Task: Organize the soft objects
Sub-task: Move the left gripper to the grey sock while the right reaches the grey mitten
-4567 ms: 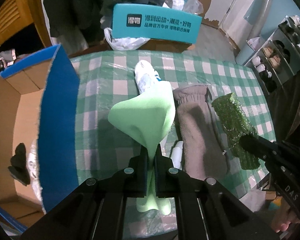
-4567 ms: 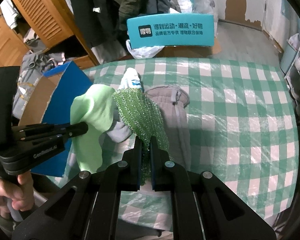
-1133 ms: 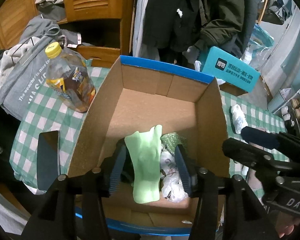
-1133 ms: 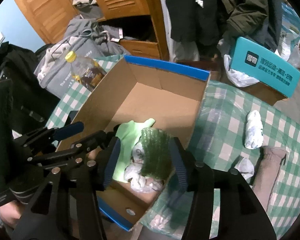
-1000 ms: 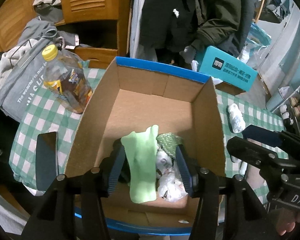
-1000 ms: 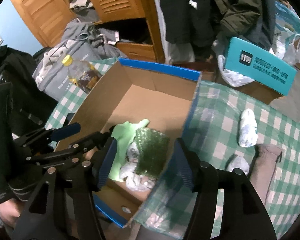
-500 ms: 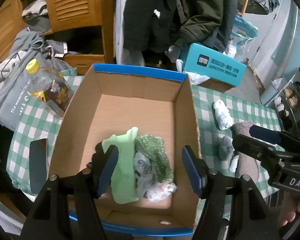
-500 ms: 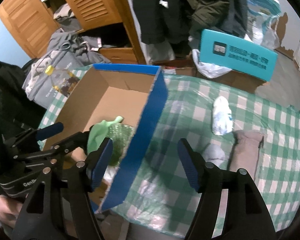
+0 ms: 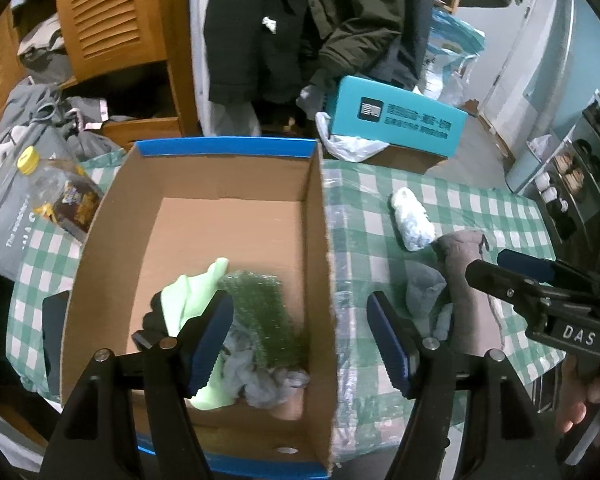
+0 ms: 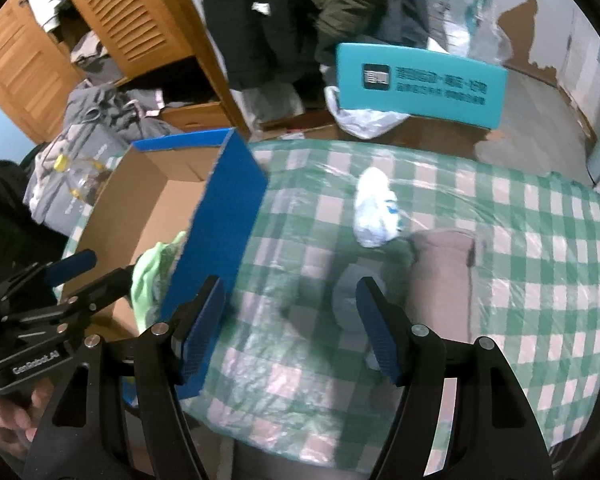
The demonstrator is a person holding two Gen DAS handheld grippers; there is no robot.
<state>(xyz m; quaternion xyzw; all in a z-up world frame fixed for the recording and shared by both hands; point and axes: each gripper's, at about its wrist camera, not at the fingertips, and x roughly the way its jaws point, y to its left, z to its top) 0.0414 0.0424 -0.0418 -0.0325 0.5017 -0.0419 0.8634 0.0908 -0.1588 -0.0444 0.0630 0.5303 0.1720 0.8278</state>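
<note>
A cardboard box [image 9: 316, 240] with blue outer walls stands on the checked table. Inside it lie a light green cloth [image 9: 188, 292], a dark green sponge cloth [image 9: 264, 308], a black item and grey-white bundles [image 9: 260, 380]. My left gripper [image 9: 300, 332] is open and empty above the box's right wall. My right gripper [image 10: 288, 324] is open and empty above the table, right of the box [image 10: 224, 216]. On the table lie a white bundle [image 10: 374, 210], a grey sock [image 10: 350, 300] and a grey-brown fleece piece [image 10: 440, 280]. These also show in the left wrist view: bundle [image 9: 412, 220], sock [image 9: 424, 288], fleece [image 9: 468, 300].
A bottle with a yellow cap [image 9: 60, 196] stands left of the box. A black phone [image 9: 54, 332] lies at the table's left edge. A teal carton [image 9: 396, 120] and hanging coats stand behind the table. A shoe rack [image 9: 572, 176] is at the right.
Both grippers let go of the green cloth and the green sponge cloth in the box and opened wide. Both have since moved right; the right one is now over the table.
</note>
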